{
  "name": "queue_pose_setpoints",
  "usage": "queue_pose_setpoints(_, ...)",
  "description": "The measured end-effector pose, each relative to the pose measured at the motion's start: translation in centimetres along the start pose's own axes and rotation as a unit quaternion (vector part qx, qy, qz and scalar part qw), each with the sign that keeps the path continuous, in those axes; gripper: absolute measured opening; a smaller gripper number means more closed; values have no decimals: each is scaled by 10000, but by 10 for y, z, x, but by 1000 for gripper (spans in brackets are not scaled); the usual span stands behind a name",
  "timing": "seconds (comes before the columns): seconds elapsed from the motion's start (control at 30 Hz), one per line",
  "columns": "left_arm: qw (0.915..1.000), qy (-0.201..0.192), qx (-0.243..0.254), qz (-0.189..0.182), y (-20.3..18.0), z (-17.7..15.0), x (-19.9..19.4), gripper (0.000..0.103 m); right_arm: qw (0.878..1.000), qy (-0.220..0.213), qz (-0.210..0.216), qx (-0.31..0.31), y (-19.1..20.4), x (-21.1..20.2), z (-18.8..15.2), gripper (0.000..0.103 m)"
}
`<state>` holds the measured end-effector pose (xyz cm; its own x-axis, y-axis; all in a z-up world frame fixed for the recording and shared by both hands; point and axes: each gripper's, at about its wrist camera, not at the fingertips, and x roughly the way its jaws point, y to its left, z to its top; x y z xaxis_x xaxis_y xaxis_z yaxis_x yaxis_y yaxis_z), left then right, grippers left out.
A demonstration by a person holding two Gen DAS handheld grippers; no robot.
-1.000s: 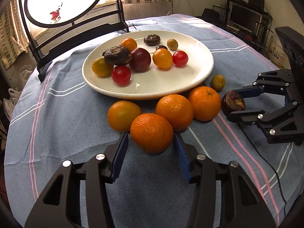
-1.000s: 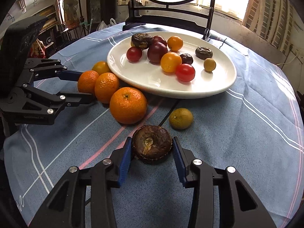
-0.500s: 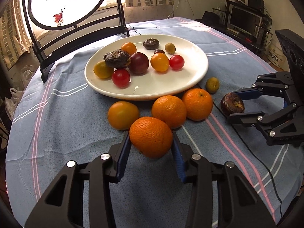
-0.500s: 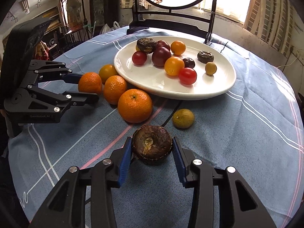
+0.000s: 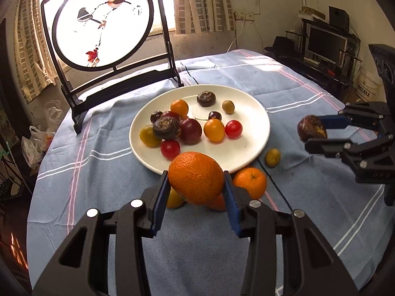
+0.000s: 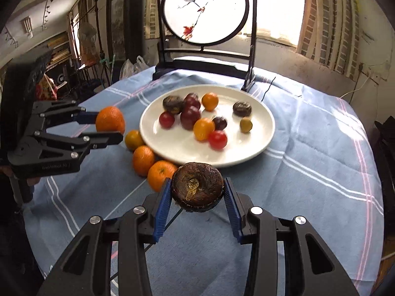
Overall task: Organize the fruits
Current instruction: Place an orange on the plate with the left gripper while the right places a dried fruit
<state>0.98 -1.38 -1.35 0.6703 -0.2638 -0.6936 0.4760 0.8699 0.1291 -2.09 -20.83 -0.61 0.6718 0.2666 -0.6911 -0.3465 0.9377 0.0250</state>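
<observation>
The left claw [image 5: 196, 192] pinches an orange [image 5: 196, 177] between its blue pads, lifted clear of the blue striped cloth on the desk [image 5: 103, 172] at the lower centre of the left wrist view, just in front of the white plate [image 5: 256, 123]. The right claw [image 6: 197, 197] grips a dark wrinkled fruit [image 6: 197, 187] in the same way, low in the centre of its own view. To do this step well, each fruit probably wants carrying level over the plate rim and setting into a bare patch, so the cherry tomatoes [image 5: 233, 129] are not knocked. The left view alone shows a small green fruit [image 5: 272, 157] right of the plate; the right view alone shows three loose oranges [image 6: 143, 160] unobstructed at the plate's left edge.
</observation>
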Motion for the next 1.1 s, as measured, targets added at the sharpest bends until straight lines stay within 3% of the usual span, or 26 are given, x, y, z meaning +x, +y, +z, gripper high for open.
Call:
queue_pose_setpoints(0.23, 9997, -146, 102, 139, 3, 22, 4, 41, 9948, -656, -580, 528, -63, -39, 39, 42)
queue_pose_setpoints(0.33, 9997, -162, 115, 168, 6, 30, 11, 41, 9930, -801, -669, 556, -70, -44, 48, 42)
queue_pose_setpoints(0.73, 9988, -308, -273, 273, 27, 76, 50, 41, 9981, -567, 129, 212, -20, 38, 89, 42)
queue_pose_setpoints(0.93, 9967, -352, -694, 227, 50, 88, 69, 41, 9984, -530, 41, 195, -15, 66, 105, 42)
queue_pose_setpoints(1.1, 9982, -122, -517, 262, 42, 80, 92, 41, 9991, -295, -13, 317, -19, 96, 99, 42)
